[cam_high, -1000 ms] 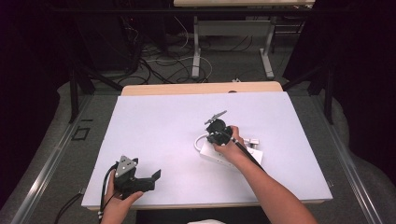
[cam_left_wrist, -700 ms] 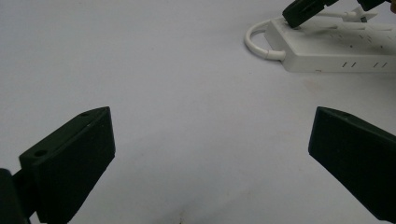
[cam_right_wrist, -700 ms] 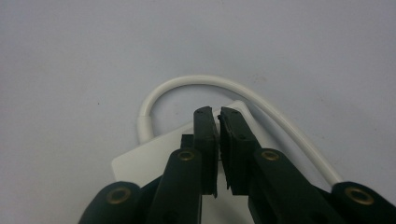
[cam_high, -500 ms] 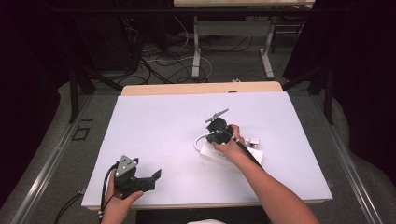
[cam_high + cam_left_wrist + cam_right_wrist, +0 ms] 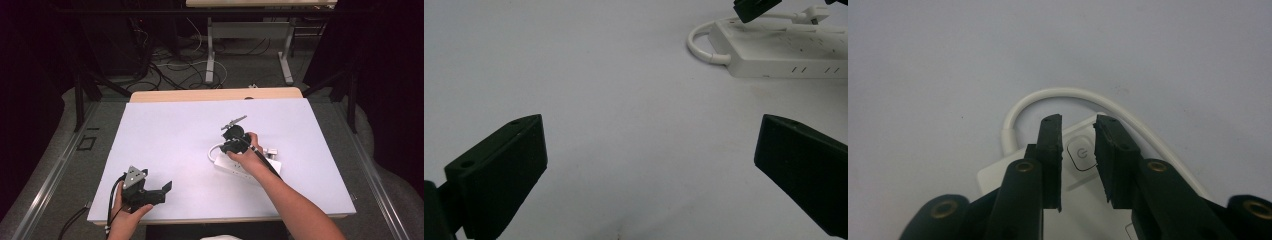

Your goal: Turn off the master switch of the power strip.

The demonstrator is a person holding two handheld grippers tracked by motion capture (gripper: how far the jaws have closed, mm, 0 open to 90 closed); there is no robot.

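Power strip (image 5: 247,166): white, flat on the table (image 5: 165,135), right of centre; its short white cord (image 5: 1063,97) loops out from the end farthest from the person and curves back alongside.
Switch (image 5: 1082,152): square power button at the strip's cord end, seen in the right gripper view.
Right tool (image 5: 1077,145): poised over the cord end, jaws narrowly parted with the switch showing in the gap; holding nothing; whether the tips touch the casing cannot be told.
Left tool (image 5: 159,190): near the table's front left corner, well apart from the strip; jaws spread wide, empty.
Handling, judged: rigid plastic body, light, smooth enough to skid on the sheet if pushed sideways; cord pliable and springy.
Where to hold, judged: across the narrow sides of the body, not by the cord; a closed jaw tip pressed straight down suits the switch.
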